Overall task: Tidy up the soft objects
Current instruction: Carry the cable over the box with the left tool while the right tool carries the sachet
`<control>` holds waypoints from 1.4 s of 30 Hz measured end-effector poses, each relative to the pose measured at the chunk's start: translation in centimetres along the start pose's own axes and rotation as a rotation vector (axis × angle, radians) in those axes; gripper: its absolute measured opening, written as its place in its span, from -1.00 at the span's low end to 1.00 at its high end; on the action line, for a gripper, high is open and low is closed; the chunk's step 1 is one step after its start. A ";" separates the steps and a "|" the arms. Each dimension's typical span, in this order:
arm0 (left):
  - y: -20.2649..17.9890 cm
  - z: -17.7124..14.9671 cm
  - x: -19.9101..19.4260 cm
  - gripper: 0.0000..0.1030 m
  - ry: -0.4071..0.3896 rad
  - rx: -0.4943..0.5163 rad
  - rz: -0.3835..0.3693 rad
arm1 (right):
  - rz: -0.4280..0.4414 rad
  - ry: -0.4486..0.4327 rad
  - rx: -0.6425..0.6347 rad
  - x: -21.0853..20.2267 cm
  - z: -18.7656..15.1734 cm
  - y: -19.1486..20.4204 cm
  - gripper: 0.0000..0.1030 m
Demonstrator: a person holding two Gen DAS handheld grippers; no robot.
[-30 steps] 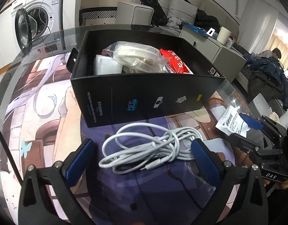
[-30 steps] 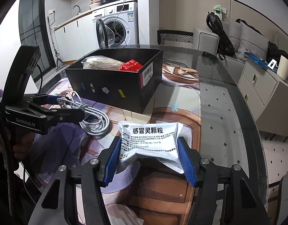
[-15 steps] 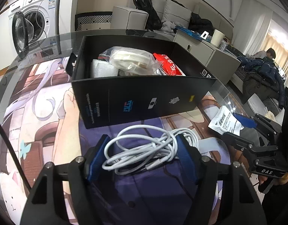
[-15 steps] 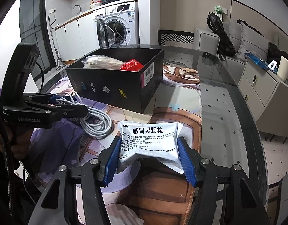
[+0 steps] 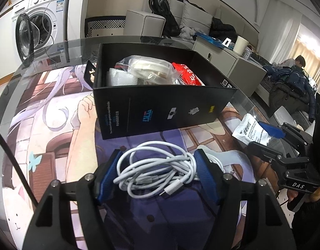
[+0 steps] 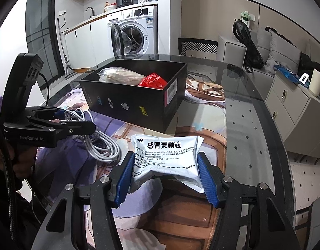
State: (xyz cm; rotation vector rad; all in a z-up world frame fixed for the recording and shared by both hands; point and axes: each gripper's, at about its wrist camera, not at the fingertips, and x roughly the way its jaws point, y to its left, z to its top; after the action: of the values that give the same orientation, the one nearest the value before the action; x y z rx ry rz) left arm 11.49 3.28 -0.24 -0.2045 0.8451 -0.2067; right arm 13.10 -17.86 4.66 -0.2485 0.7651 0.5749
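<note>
1. The coiled cable [image 5: 160,169] is white.
2. The sachet [image 6: 167,158] is white with black printed characters.
3. The box [image 5: 160,108] is black, with small blue, white and yellow logos on its side.
4. Inside it lie a red packet [image 5: 189,76] and a clear bag [image 5: 147,68] of pale contents.
5. The table mat [image 5: 45,125] bears a cartoon print in purple, lilac, brown and cream.
6. Both grippers are black with blue ribbed pads [image 6: 207,181].
</note>
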 end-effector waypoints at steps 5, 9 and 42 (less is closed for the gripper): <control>0.4 0.0 -0.4 0.35 -0.007 -0.005 -0.002 | -0.002 -0.008 -0.002 -0.2 0.1 0.1 0.17; 0.8 0.0 -0.8 0.35 -0.007 -0.012 0.006 | -0.001 -0.013 -0.005 -0.4 0.2 0.2 0.17; 2.4 5.4 -6.6 0.35 -0.210 -0.072 -0.022 | 0.023 -0.138 -0.074 -2.8 4.2 2.0 0.17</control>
State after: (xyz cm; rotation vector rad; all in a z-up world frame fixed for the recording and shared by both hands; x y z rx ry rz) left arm 11.51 7.83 7.34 -0.2979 0.6426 -0.1720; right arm 12.78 -15.58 9.58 -0.2652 0.6144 0.6360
